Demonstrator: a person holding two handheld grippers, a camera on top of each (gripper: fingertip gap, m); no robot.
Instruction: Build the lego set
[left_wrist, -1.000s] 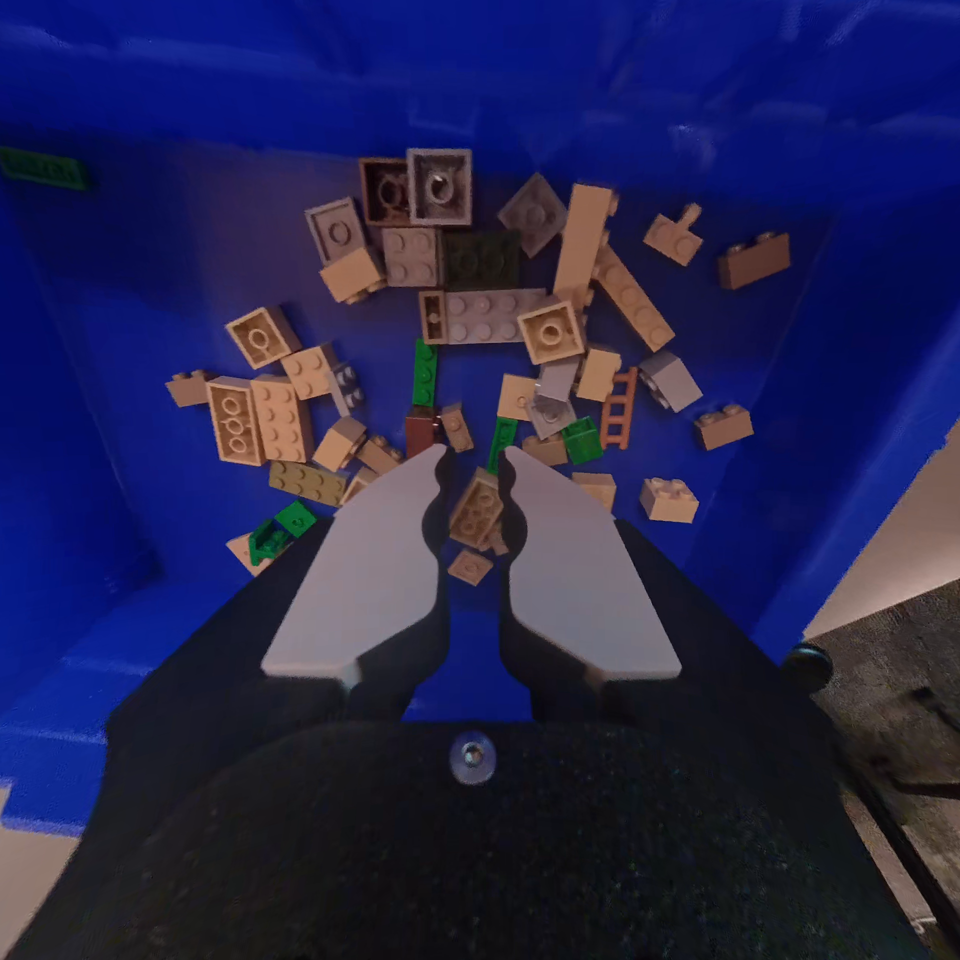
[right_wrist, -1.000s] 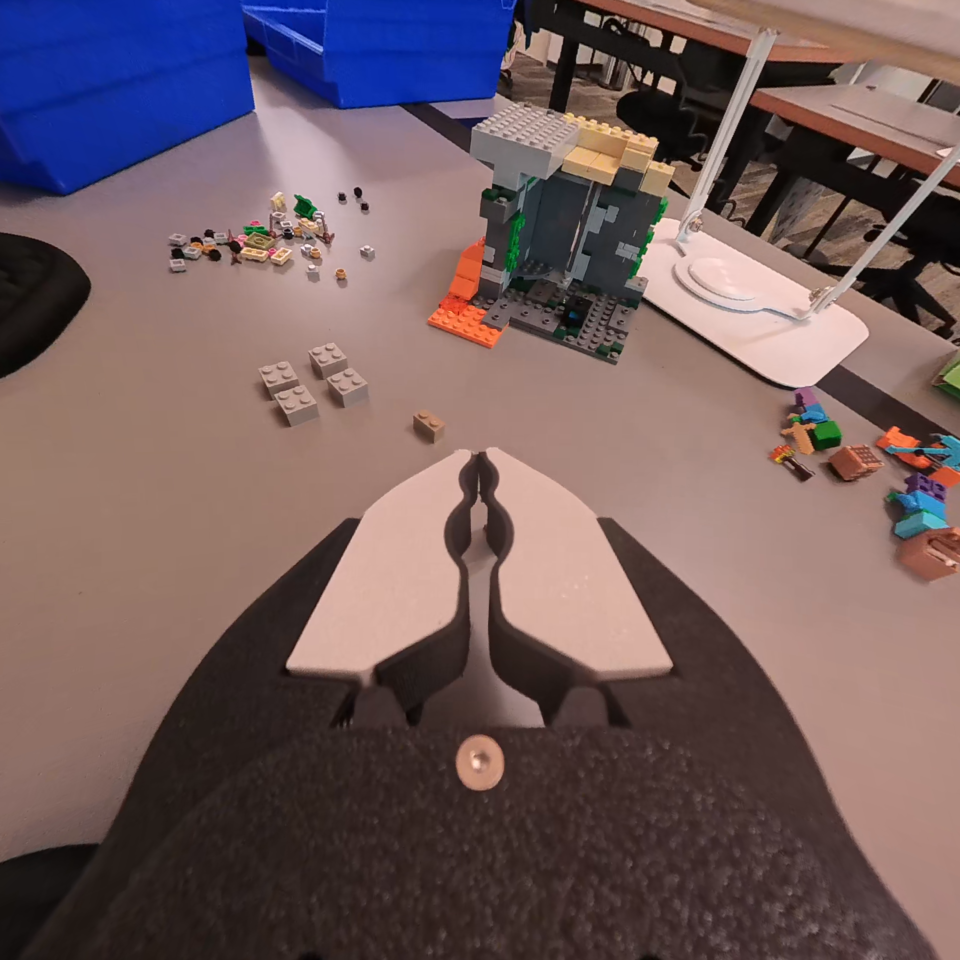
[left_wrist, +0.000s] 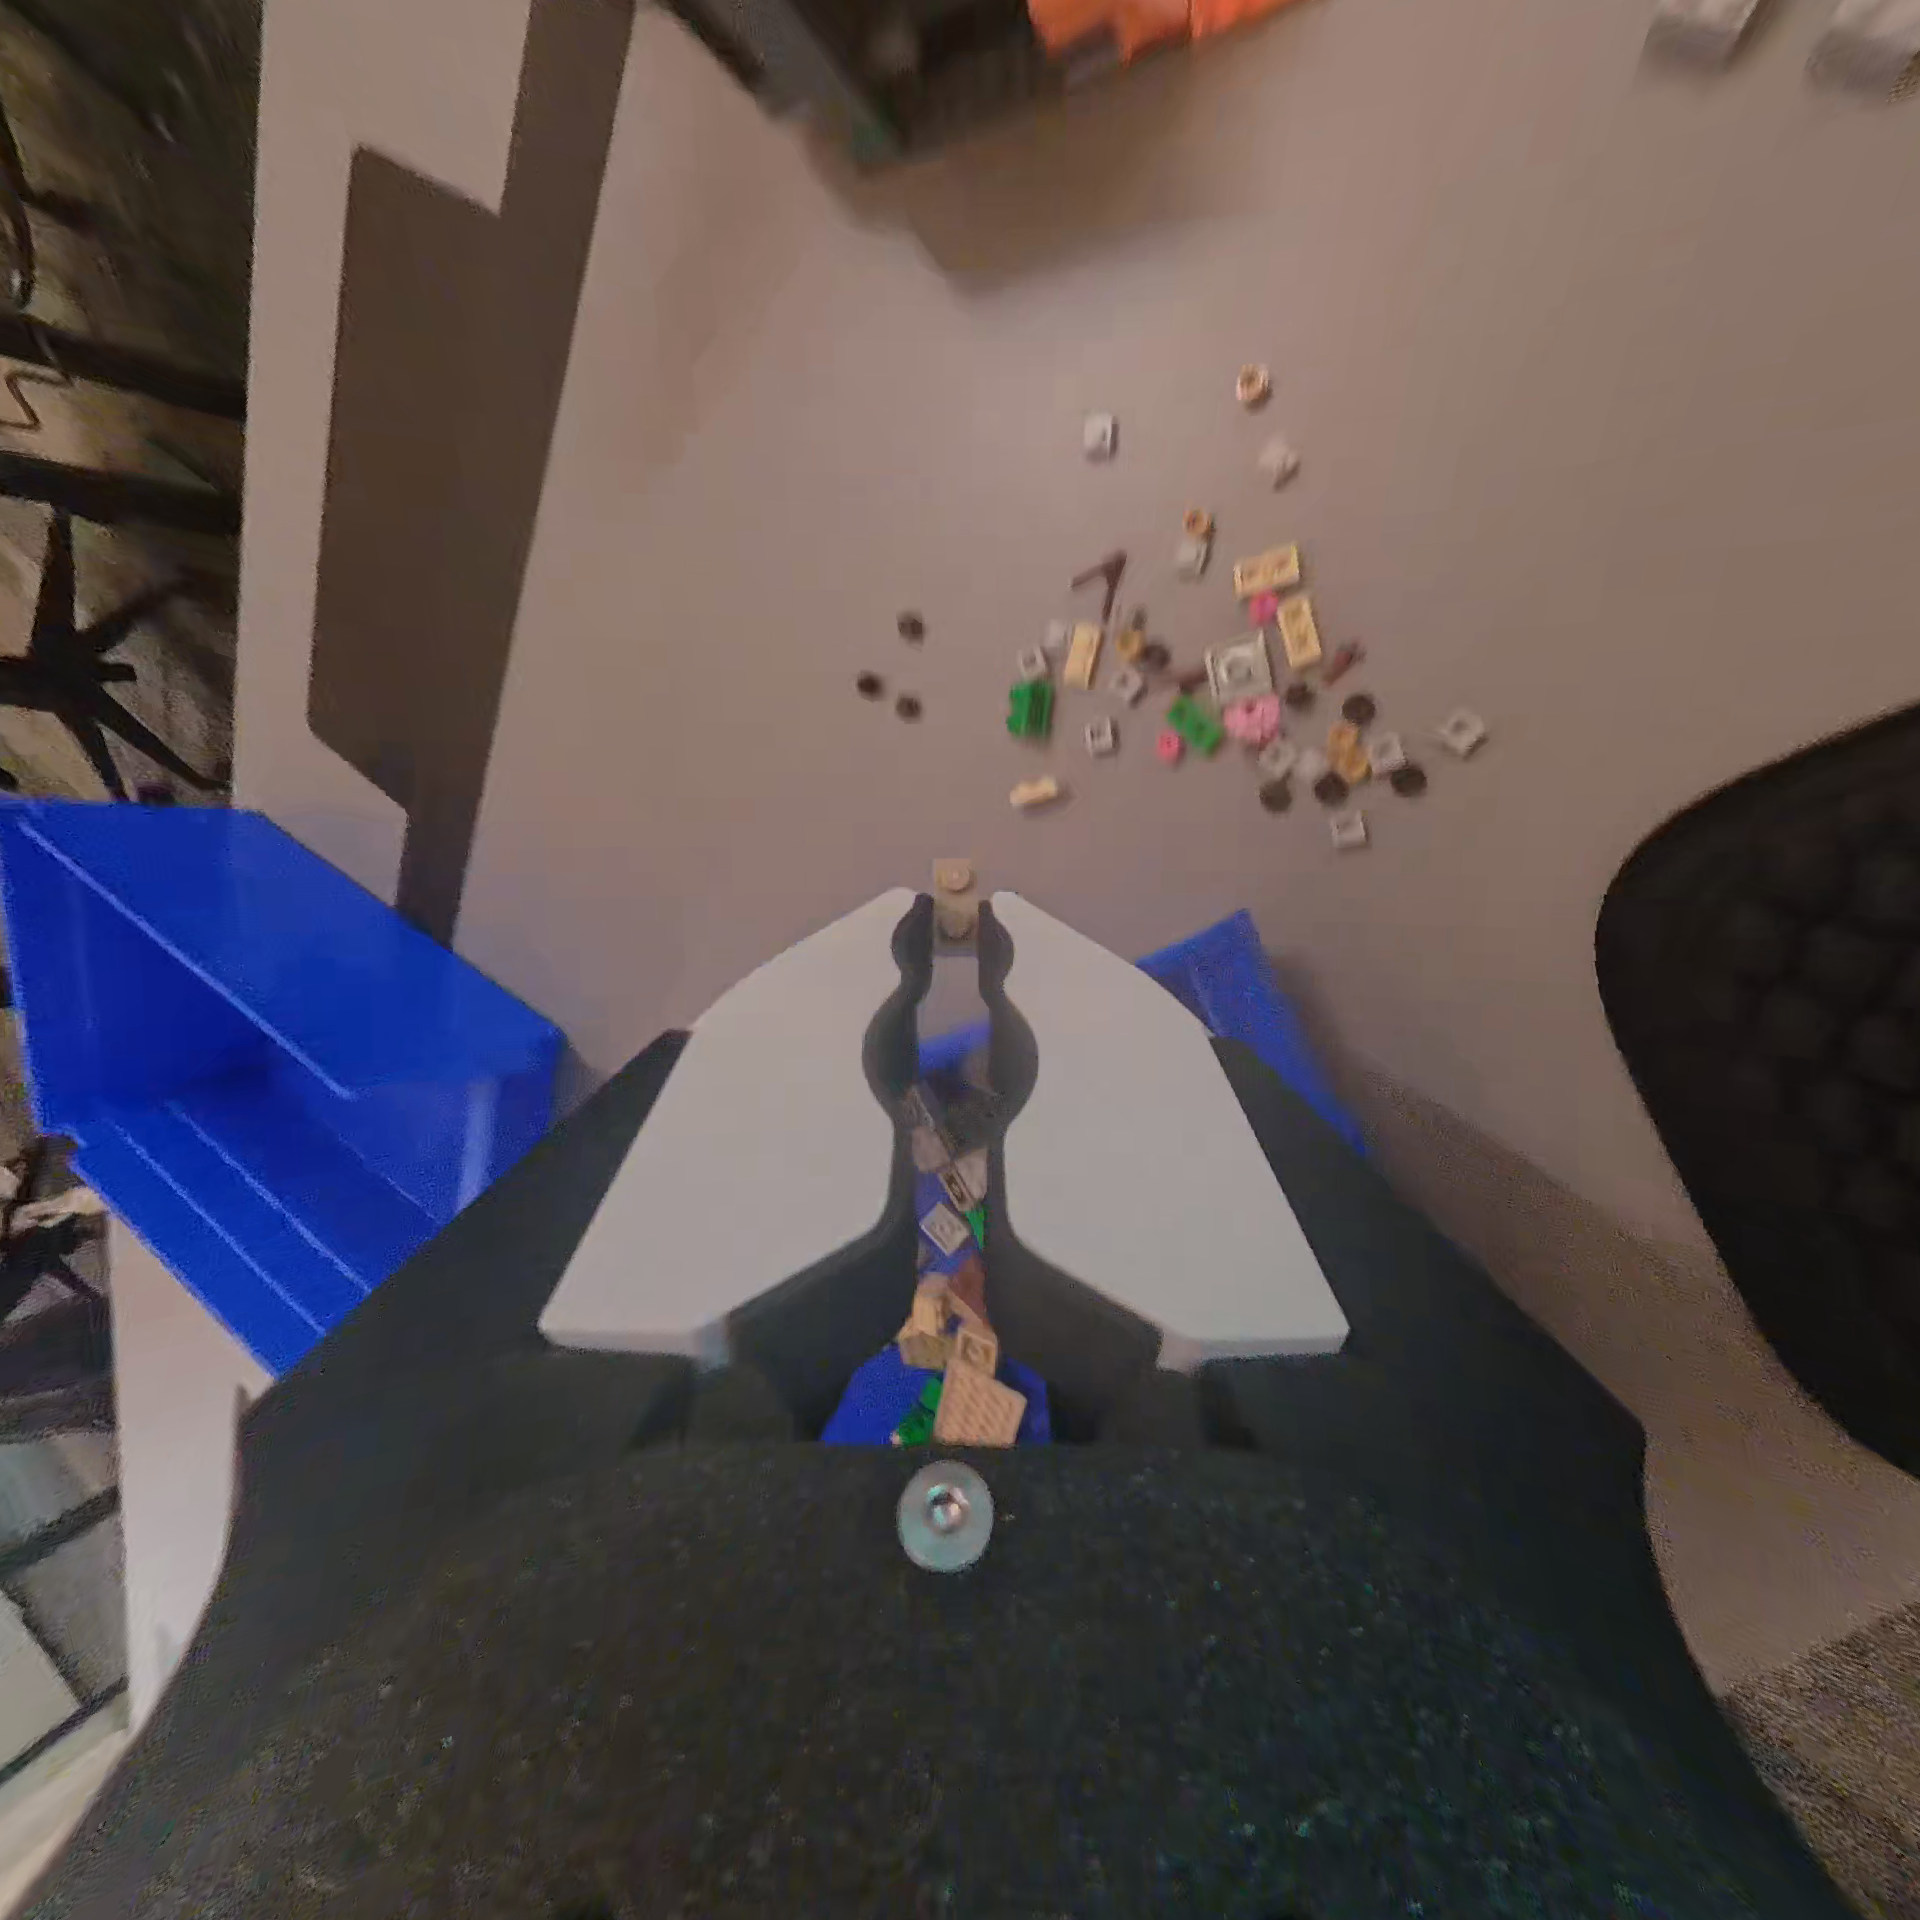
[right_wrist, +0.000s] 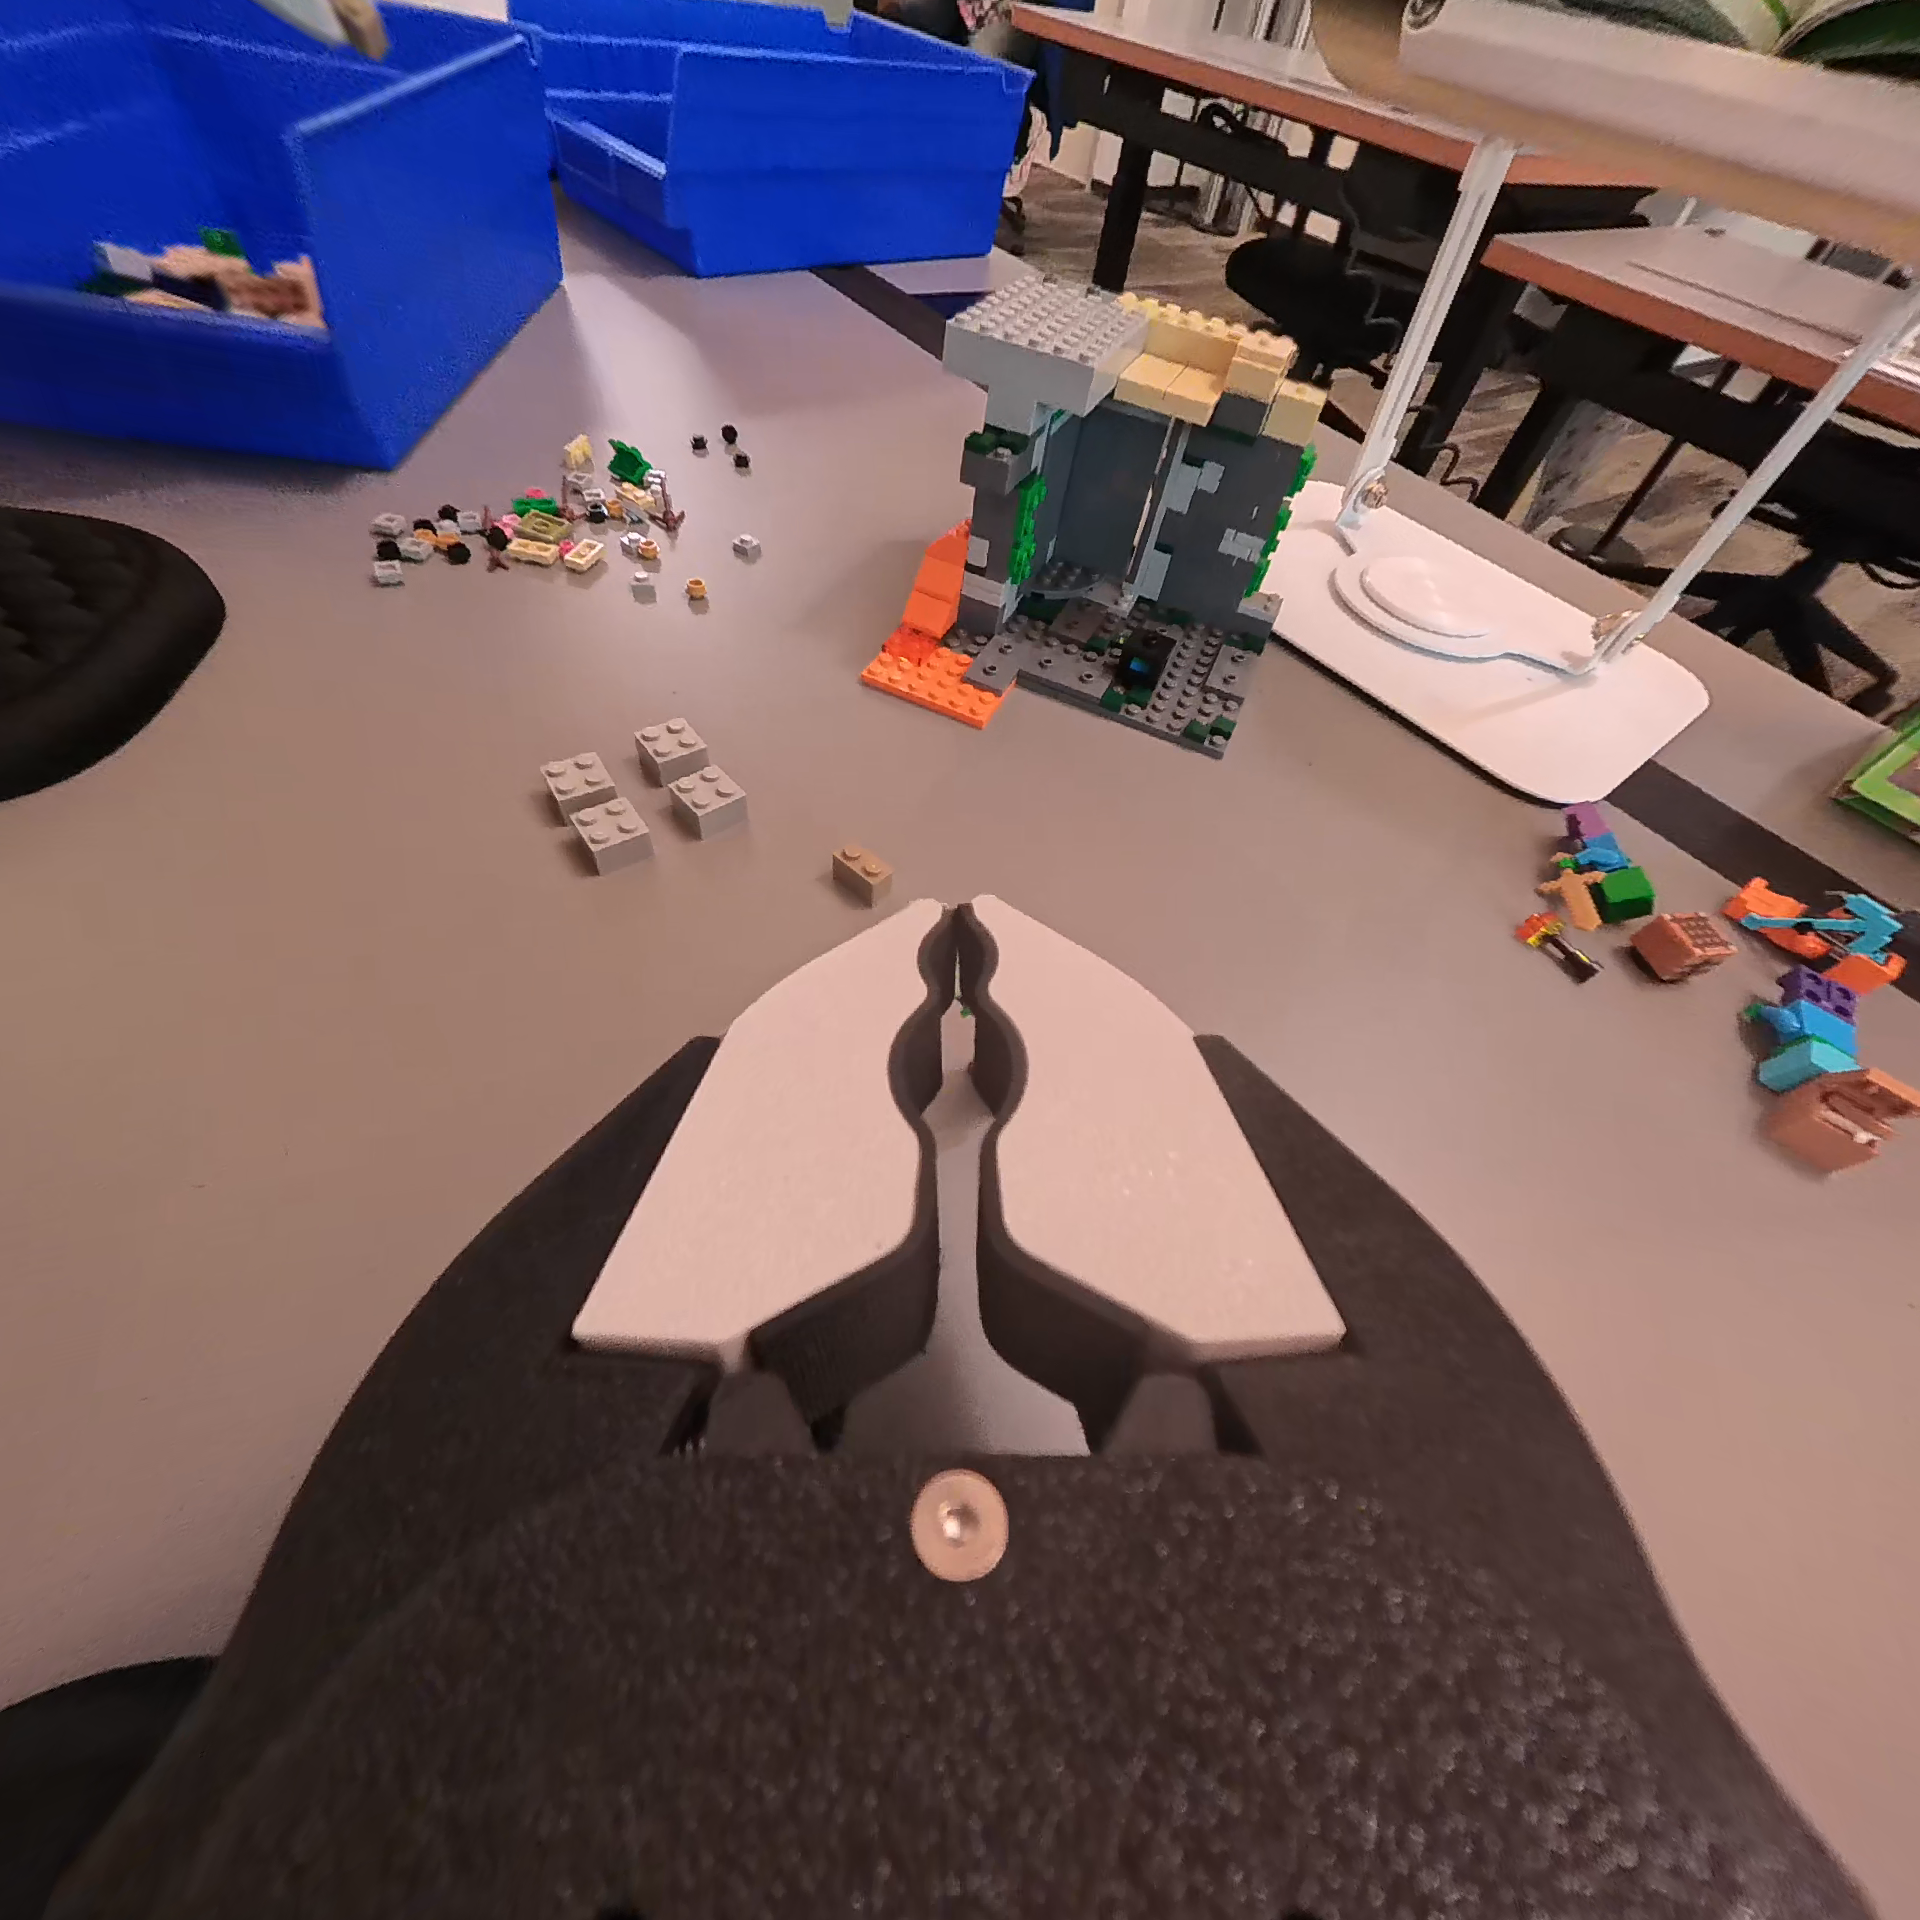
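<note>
left gripper: the left gripper (left_wrist: 954, 914) is nearly closed, its two dark pads pressed on the sides of a small tan brick (left_wrist: 954, 902) that sticks out past the tips, one stud facing the camera
held piece, handling: judged light, stiff and smooth-sided; hard plastic, so slippery between pads and apt to twist if pinched off-centre; not fragile
held piece, hold point: the flat opposite side walls, as pinched here; only the rear part of the brick sits between the pads, so the hold looks shallow
left pose: raised above the grey table (left_wrist: 727, 623) and tilted down, over the near end of a blue bin (left_wrist: 1236, 977) whose loose tan, grey and green bricks show through the gap behind the tips; view blurred
ahead of left: a scatter of tiny mixed pieces (left_wrist: 1226, 665) well apart from the tips; a second blue bin (left_wrist: 260, 997) to the left
right gripper: the right gripper (right_wrist: 956, 914) has its tips together with nothing between them
right pose: low over the table, pointing forward and level
nearest to right: a tan two-stud brick (right_wrist: 862, 873) just beside the tips, not touched; four grey square bricks (right_wrist: 644, 795) further left
beyond: a grey and tan brick building (right_wrist: 1132, 499) on its orange and grey base; a white lamp base (right_wrist: 1486, 644); colourful figure parts (right_wrist: 1808, 997) to the right
</note>
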